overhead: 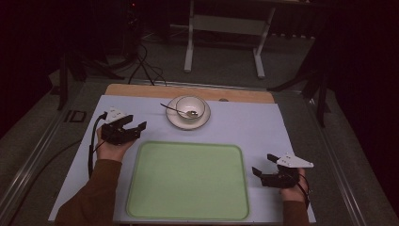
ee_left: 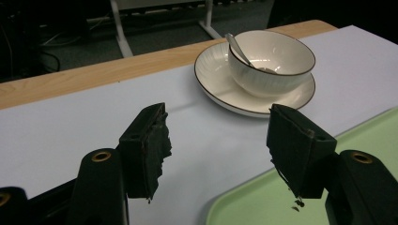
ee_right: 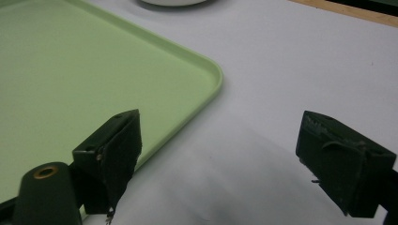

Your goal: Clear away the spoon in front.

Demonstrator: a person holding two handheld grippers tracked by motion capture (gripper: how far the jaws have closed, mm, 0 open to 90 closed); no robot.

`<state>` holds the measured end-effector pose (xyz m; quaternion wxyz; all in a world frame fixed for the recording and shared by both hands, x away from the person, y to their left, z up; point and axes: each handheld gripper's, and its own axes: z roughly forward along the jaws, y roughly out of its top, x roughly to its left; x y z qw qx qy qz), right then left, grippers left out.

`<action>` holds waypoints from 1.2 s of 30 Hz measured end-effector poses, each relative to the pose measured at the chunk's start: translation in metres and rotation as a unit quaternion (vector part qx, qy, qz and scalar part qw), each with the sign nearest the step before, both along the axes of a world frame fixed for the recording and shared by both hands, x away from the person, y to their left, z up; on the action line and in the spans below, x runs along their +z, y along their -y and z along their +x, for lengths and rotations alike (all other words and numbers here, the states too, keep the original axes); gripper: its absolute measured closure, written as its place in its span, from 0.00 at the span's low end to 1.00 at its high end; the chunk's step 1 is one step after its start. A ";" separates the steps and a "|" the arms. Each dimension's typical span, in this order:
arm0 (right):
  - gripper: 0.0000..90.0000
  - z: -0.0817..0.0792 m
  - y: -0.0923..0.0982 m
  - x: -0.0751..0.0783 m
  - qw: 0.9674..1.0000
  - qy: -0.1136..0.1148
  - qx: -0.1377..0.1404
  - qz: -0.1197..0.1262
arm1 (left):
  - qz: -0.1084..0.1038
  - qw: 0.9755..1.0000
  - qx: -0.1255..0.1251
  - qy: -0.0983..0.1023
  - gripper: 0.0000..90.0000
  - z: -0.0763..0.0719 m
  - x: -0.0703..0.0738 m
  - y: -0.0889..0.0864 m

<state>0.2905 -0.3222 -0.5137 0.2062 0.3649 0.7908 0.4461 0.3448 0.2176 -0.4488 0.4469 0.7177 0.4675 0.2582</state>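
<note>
Bowl (overhead: 190, 108) and plate (overhead: 175, 120) sit together at twelve o'clock of the white mat (overhead: 263, 127) in the high view, the bowl resting on the plate with a spoon (overhead: 173, 109) lying in it, handle pointing toward ten o'clock. A green tray (overhead: 188, 181) lies flat at six o'clock of the plate, near the front edge of the mat. The left gripper (overhead: 136, 123) hovers at nine o'clock of the tray's far corner, jaws spread wide and empty; the right gripper (overhead: 263, 165) sits at three o'clock of the tray, jaws also wide apart, holding nothing. From the left gripper view, the left gripper (ee_left: 218, 145) shows its two black jaws well apart, with the bowl (ee_left: 272, 61) and plate (ee_left: 220, 79) beyond them at one o'clock, the spoon (ee_left: 237, 47) leaning against the bowl's rim, and a corner of the tray (ee_left: 253, 201) at five o'clock. From the right gripper view, the right gripper (ee_right: 218, 150) is open wide above the mat (ee_right: 300, 61), its left jaw overlapping the tray (ee_right: 94, 70) edge, the tray's rounded corner at eleven o'clock.
</note>
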 end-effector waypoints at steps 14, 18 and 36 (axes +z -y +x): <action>0.16 0.000 0.000 0.000 1.000 -0.001 0.001 0.000 | 0.000 1.000 -0.006 0.000 0.45 0.014 0.004 0.007; 0.16 0.001 0.000 0.000 1.000 -0.001 0.001 0.001 | 0.002 1.000 -0.008 -0.002 0.46 0.020 0.006 0.010; 0.16 0.001 0.000 0.000 1.000 -0.003 0.002 -0.001 | -0.001 1.000 -0.028 -0.007 0.54 0.040 0.011 0.023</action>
